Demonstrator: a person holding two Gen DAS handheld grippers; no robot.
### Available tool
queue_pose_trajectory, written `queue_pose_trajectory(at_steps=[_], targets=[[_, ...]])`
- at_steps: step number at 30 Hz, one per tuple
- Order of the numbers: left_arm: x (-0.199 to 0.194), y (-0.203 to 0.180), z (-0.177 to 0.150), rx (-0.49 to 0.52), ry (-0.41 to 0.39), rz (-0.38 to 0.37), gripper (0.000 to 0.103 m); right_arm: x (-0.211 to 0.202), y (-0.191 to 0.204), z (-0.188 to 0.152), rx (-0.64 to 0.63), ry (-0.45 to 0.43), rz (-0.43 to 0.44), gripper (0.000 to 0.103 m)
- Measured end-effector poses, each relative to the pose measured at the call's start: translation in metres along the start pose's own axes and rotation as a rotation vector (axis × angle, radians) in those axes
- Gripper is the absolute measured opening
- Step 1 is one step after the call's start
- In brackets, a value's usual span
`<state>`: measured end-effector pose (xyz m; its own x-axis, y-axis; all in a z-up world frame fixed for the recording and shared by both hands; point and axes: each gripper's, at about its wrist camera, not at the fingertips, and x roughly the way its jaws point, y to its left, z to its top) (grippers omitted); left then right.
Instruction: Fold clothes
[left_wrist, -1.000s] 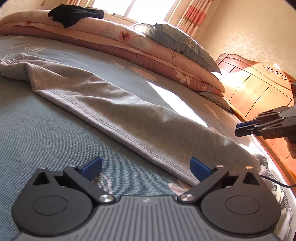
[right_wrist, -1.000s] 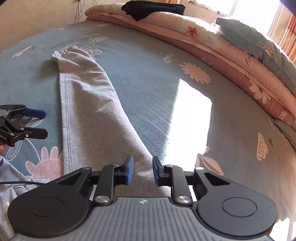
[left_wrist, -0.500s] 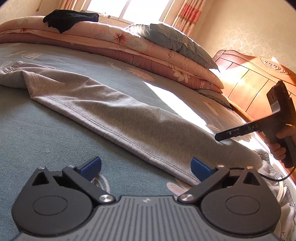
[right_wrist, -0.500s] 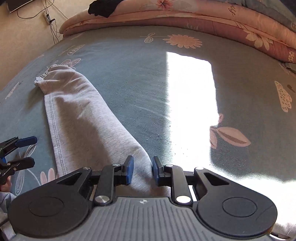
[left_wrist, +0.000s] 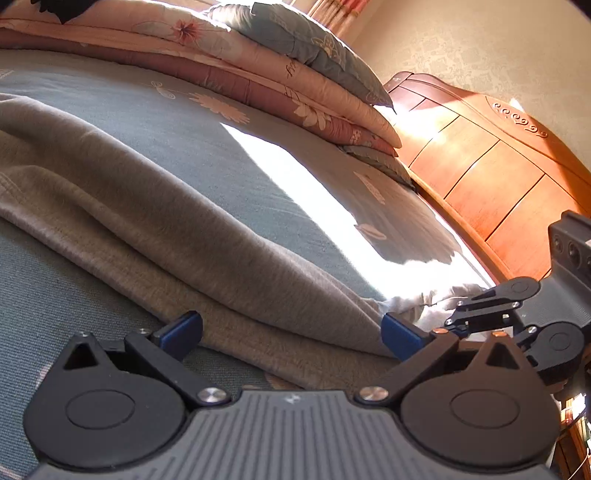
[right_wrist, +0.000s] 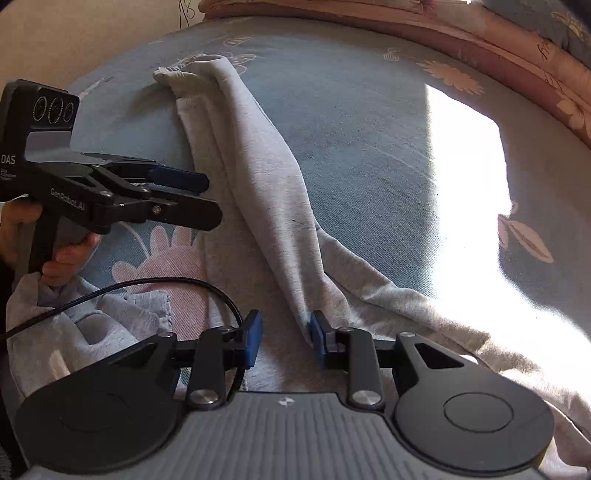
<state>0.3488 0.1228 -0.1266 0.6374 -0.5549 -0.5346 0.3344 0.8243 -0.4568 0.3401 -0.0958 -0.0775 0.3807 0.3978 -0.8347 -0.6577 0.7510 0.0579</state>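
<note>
Grey trousers (left_wrist: 166, 221) lie stretched across the blue-green bed sheet (left_wrist: 92, 280). One leg (right_wrist: 251, 155) runs away from me to its cuff (right_wrist: 192, 72), creased lengthwise. My left gripper (left_wrist: 291, 328) is wide open, low over the near hem of the cloth; in the right wrist view the left gripper (right_wrist: 207, 199) shows side-on at the left, held by a hand (right_wrist: 66, 254). My right gripper (right_wrist: 284, 334) sits low over the bunched upper part, its jaws opening. A ridge of grey cloth lies between them by the right pad, and no pad presses on it. In the left wrist view the right gripper (left_wrist: 480, 314) is close by.
Folded quilts and a pillow (left_wrist: 277, 74) are stacked along the far side of the bed. A wooden headboard (left_wrist: 498, 177) rises at the right. A black cable (right_wrist: 147, 286) loops over the cloth beside my right gripper. A bright sun patch (right_wrist: 469, 184) falls on the sheet.
Both grippers have dropped closer to the trousers and to each other. The right jaws stand wider apart than before. The leg, flat earlier, is now creased lengthwise.
</note>
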Motion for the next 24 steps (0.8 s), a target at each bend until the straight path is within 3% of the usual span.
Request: queue_pose_trajectory(at_steps=[2,5,7,8,12,16,21,22,24], targets=[[-0.001,-0.004,-0.002,0.027,-0.004,0.001,0.102,-0.022,-0.007,0.008,-0.024,-0.094,-0.012,0.033],[-0.001,-0.001,-0.003,0.018,-0.002,-0.016,0.102,-0.042,-0.025,0.025,-0.062,-0.219,-0.126,0.034],[-0.003,0.001,-0.003,0.009,-0.005,-0.026,0.102,-0.033,-0.037,0.036,-0.129,-0.205,-0.225,0.034],[-0.003,0.002,-0.003,0.007,-0.006,-0.030,0.102,-0.023,-0.042,0.038,-0.150,-0.172,-0.223,0.034],[-0.003,0.004,-0.003,0.002,-0.007,-0.039,0.102,0.016,-0.039,0.031,-0.251,-0.031,-0.095,0.034],[-0.003,0.005,-0.003,0.000,-0.008,-0.044,0.102,0.040,-0.026,0.027,-0.379,0.053,-0.041,0.034],[-0.002,0.006,-0.003,0.001,-0.007,-0.047,0.102,0.052,-0.036,0.040,-0.362,0.113,0.057,0.034],[-0.002,0.006,-0.003,0.000,-0.008,-0.049,0.102,0.052,-0.039,0.042,-0.343,0.122,0.072,0.032],[-0.002,0.007,-0.004,-0.002,-0.008,-0.051,0.102,0.051,-0.039,0.042,-0.330,0.126,0.089,0.017]])
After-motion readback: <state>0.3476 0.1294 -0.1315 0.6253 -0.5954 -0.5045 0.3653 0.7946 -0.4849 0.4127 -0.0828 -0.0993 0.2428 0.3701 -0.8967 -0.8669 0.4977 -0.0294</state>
